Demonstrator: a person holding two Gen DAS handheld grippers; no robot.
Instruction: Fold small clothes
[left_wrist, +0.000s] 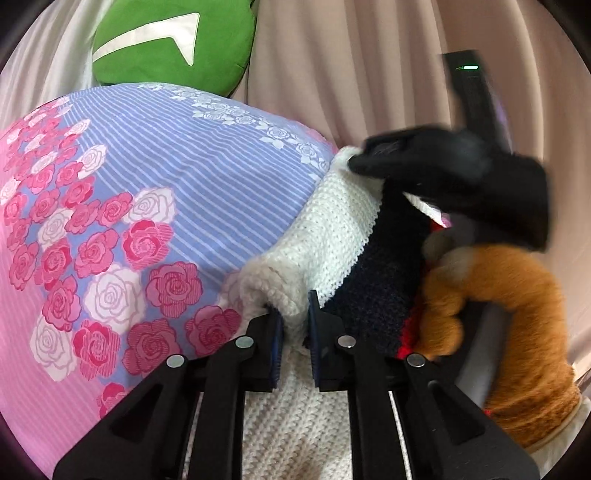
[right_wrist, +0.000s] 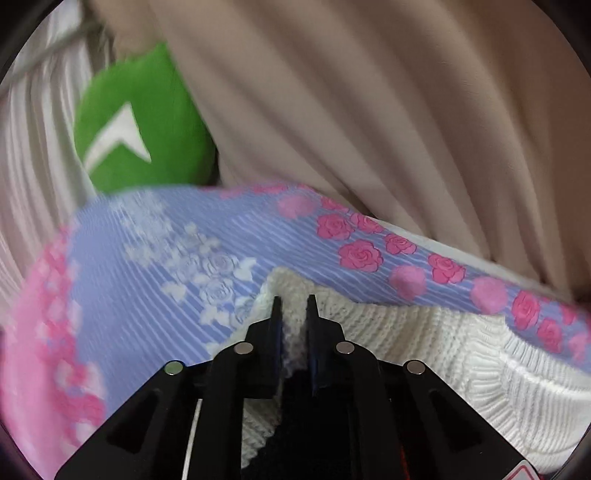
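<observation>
A small knit sweater (left_wrist: 332, 236) in white, navy and red lies bunched on the floral bedsheet (left_wrist: 147, 192). My left gripper (left_wrist: 294, 317) is shut on its fuzzy white edge. In the left wrist view my right gripper (left_wrist: 373, 155) is blurred at the sweater's far white corner. In the right wrist view my right gripper (right_wrist: 293, 310) is shut on the white knit of the sweater (right_wrist: 424, 332), with navy knit below the fingers.
A green cushion (left_wrist: 166, 48) with a white mark lies at the back, also in the right wrist view (right_wrist: 140, 129). Beige curtains (right_wrist: 369, 110) hang behind the bed. A brown plush toy (left_wrist: 517, 314) lies right of the sweater.
</observation>
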